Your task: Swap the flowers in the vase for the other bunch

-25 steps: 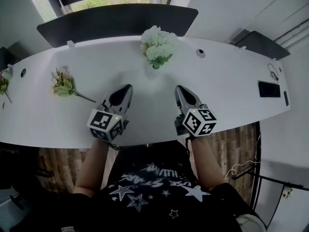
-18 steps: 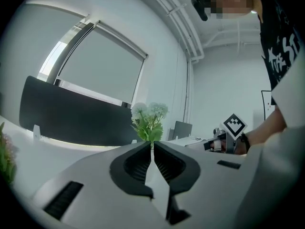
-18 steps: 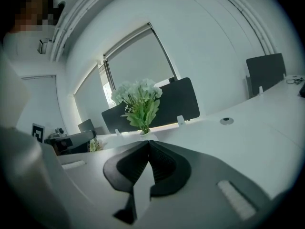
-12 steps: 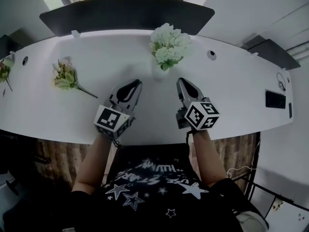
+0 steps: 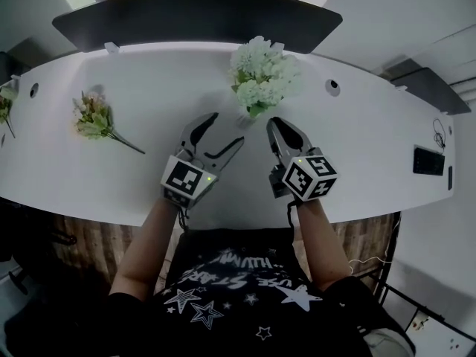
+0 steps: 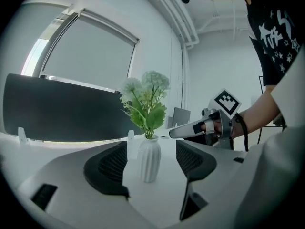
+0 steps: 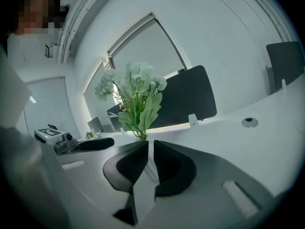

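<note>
A white ribbed vase (image 6: 149, 157) stands mid-table and holds white flowers with green leaves (image 5: 262, 73). The other bunch (image 5: 93, 117), pinkish and green, lies flat on the table (image 5: 149, 88) at the left. My left gripper (image 5: 225, 130) is just left of the vase, and its jaws are opening. In the left gripper view the vase shows in the gap between the left gripper's fingers (image 6: 108, 166), a little beyond them and untouched. My right gripper (image 5: 274, 125) is shut and empty, just right of the vase, with the flowers (image 7: 136, 97) above its tips.
A dark screen (image 5: 193, 17) runs along the table's back edge. A black phone (image 5: 430, 160) lies at the far right and a cable hole (image 5: 332, 88) sits right of the vase. Another small bunch (image 5: 6, 106) shows at the far left edge.
The left jaws have swung apart from shut. Both grippers have moved forward and now flank the base of the flowers.
</note>
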